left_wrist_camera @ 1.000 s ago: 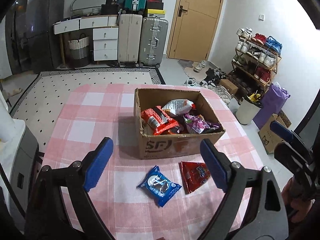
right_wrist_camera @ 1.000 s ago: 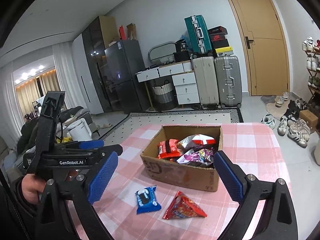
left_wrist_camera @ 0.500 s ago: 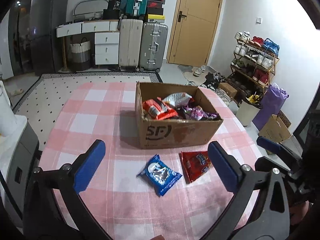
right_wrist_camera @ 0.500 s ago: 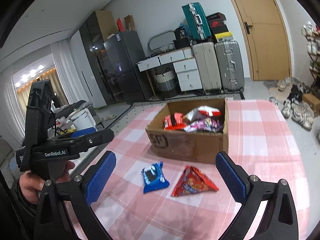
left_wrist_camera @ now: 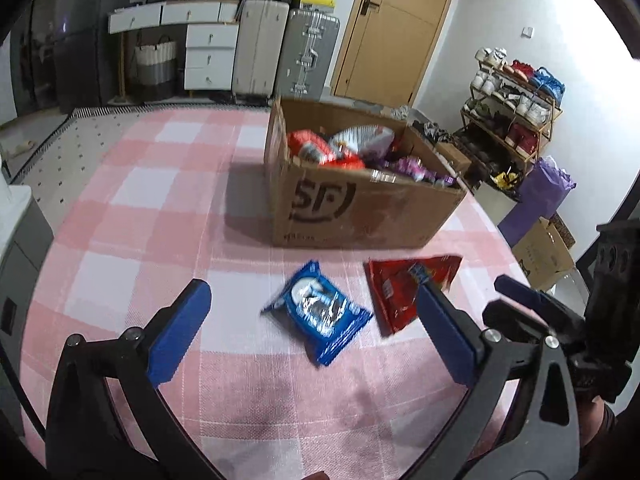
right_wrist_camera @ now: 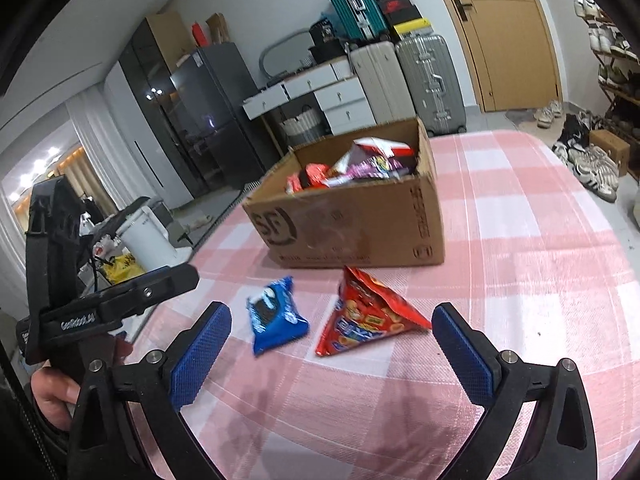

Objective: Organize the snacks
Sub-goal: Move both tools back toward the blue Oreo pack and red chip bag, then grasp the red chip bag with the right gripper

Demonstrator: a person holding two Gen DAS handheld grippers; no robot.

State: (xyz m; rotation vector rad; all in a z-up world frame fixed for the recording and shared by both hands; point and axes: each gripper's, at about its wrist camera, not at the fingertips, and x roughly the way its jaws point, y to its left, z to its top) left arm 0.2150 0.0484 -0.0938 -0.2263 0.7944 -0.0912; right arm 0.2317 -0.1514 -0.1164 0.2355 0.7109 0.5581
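A blue cookie packet [left_wrist_camera: 320,312] [right_wrist_camera: 276,322] and a red triangular snack bag [left_wrist_camera: 400,288] [right_wrist_camera: 368,320] lie side by side on the pink checked tablecloth [left_wrist_camera: 140,220]. Behind them stands an open cardboard box [left_wrist_camera: 360,208] [right_wrist_camera: 352,220] with several snack bags in it. My left gripper [left_wrist_camera: 312,288] hangs open just above the blue packet, holding nothing. My right gripper [right_wrist_camera: 331,314] is open too, its wide jaws framing both packets from above, empty. The left gripper's body shows at the left of the right wrist view.
The table's right edge [left_wrist_camera: 500,248] drops to a floor with a purple bag and a carton. Suitcases [left_wrist_camera: 280,52], white drawers, a door and a shoe rack [left_wrist_camera: 516,108] stand behind. A dark fridge [right_wrist_camera: 192,120] stands at the far left.
Both grippers have come down towards the table, so the two packets and the box look larger and closer. The left jaws stand wider than a second ago.
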